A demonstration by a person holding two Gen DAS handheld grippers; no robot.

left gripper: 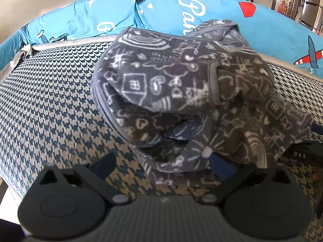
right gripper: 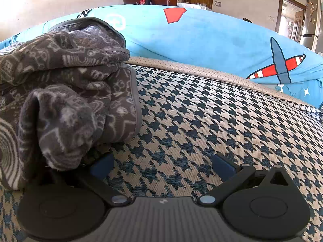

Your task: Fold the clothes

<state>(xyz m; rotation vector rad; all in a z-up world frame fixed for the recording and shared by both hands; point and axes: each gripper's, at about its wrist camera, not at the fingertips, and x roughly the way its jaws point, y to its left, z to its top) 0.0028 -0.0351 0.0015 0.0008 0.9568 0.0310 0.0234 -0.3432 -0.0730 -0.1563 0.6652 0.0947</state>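
Only the left wrist view takes in the whole grey fleece garment (left gripper: 181, 92), a crumpled, bunched heap printed with white doodles of houses, hearts and rainbows, edged in plain grey binding. It lies on a mattress (left gripper: 50, 100) woven in a dark blue and beige houndstooth pattern. The left tool (left gripper: 161, 161) has its blue-padded fingers spread wide, and the fabric's near edge drapes over its right finger. From the right wrist view only the garment's right end (right gripper: 66, 92) shows, a soft rolled fold of it resting against the left finger of the right tool (right gripper: 161, 165), whose fingers are likewise spread apart. Behind the mattress runs a bright blue cushion (right gripper: 212, 38) with a striped aeroplane print.
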